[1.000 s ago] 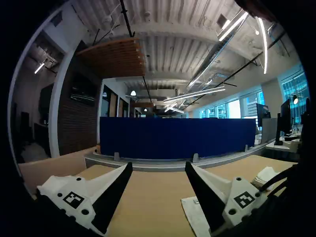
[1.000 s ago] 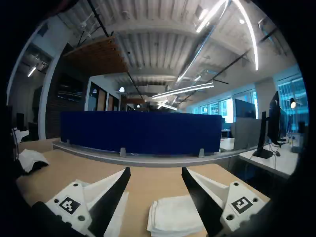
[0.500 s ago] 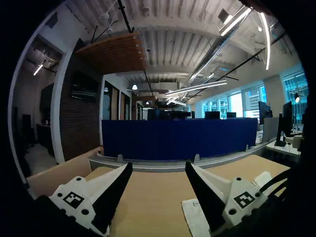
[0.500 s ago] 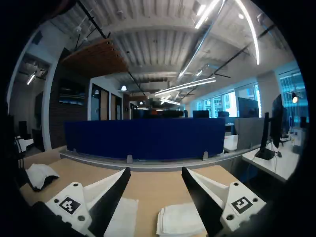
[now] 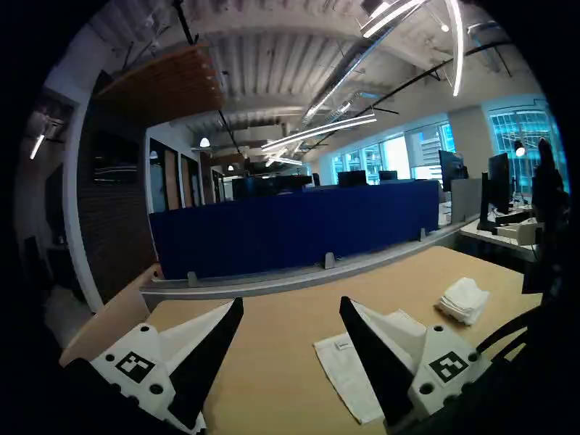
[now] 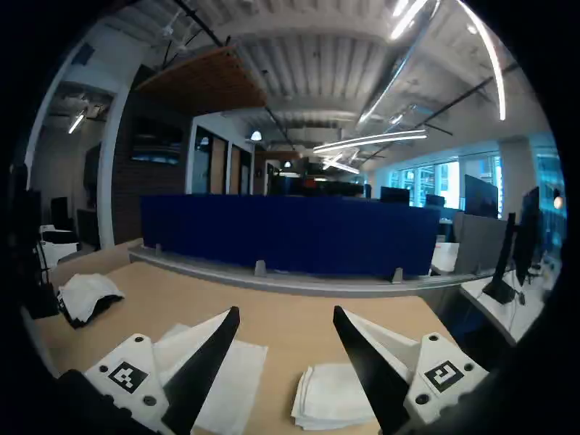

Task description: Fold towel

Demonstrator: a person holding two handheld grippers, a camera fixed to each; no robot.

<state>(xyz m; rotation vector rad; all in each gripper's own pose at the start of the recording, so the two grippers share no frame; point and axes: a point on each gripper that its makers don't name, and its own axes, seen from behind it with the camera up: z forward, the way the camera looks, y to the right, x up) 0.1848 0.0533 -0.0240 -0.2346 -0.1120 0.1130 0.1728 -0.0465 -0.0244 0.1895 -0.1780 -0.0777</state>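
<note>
Both my grippers square up over the bench [image 5: 268, 377] with the fold not yet begun. Against half a second ago, the left gripper [image 5: 290, 300] has turned to the right. The flat towel [image 5: 344, 370], then a mere corner by its right finger, now shows as a long pale strip. The folded stack [image 5: 464, 299] has also come into open sight at the far right. The right gripper [image 6: 285, 308] has turned the other way, to the left. In its view the same towel spreads wider beside its left finger, while a crumpled cloth [image 6: 83, 293] at the far left edges inward. I read this as both hands lining up on the towel that lies between them; no corner is taken yet, so the whole fold is still ahead. The fingers of both grippers stand wide apart and hold nothing. The towel lies flat and open on the bench, near me, to the left of the folded stack with bare bench between them. Its long axis seems to run from near to far, its far end slanting a little leftward in the left gripper view, with a small tab at the far left corner. The near end is cut off, so I cannot tell its full length. The blue partition [image 5: 290, 225] closes the far side
</note>
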